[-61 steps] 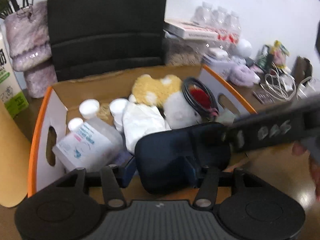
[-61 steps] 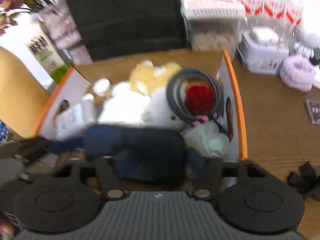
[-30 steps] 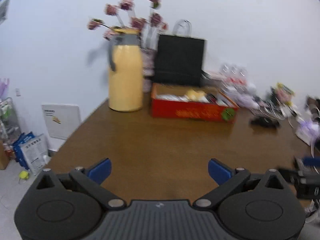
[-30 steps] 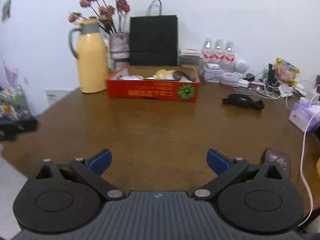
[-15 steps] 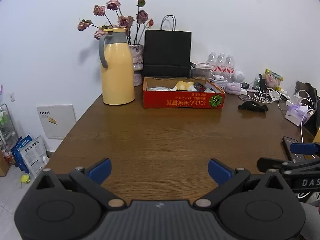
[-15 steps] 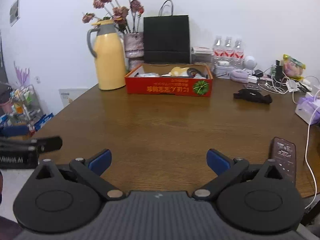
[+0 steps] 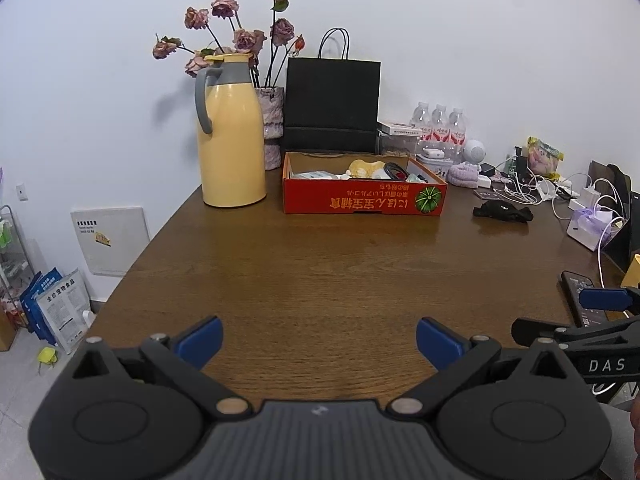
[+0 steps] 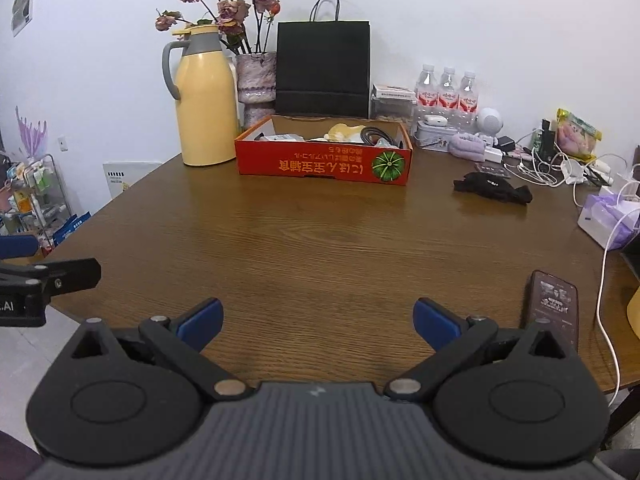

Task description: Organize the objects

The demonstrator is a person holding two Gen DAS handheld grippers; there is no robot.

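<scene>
A brown wood-grain desk [image 7: 320, 280] fills the middle of both views, set against a plain white wall.

Lower frame, left wrist view: the left tool [image 7: 319, 340] is held over the near edge of the desk, its blue-padded fingers [image 7: 200, 340] spread wide apart with nothing between them. Lower frame, right wrist view: the right tool [image 8: 318, 320] is in the same condition, fingers well apart and holding nothing. Each tool's tip also shows at the side edge of the other's view.

Lower right of the right wrist view: a dark phone [image 8: 554, 304] lies flat on the desk just beside the right tool's outer finger. A white cable [image 8: 604, 280] runs past it at the desk edge.

Mid right: a black strap-like item [image 8: 494, 188] lies alone on the desk, well apart from both tools.

Upper centre: an open red cardboard box [image 8: 324, 166] with a green melon print on its front sits at the far side of the desk. It holds mixed items, including a yellow plush toy [image 8: 344, 131] and a black coil [image 8: 376, 134]; the rest is too small to identify.

Behind the box: a yellow thermos jug [image 8: 206, 100] to its left, a vase of dried roses [image 8: 256, 80], a black paper bag [image 8: 322, 68], and three water bottles [image 8: 448, 92] to the upper right. Chargers and cables clutter the far right.
</scene>
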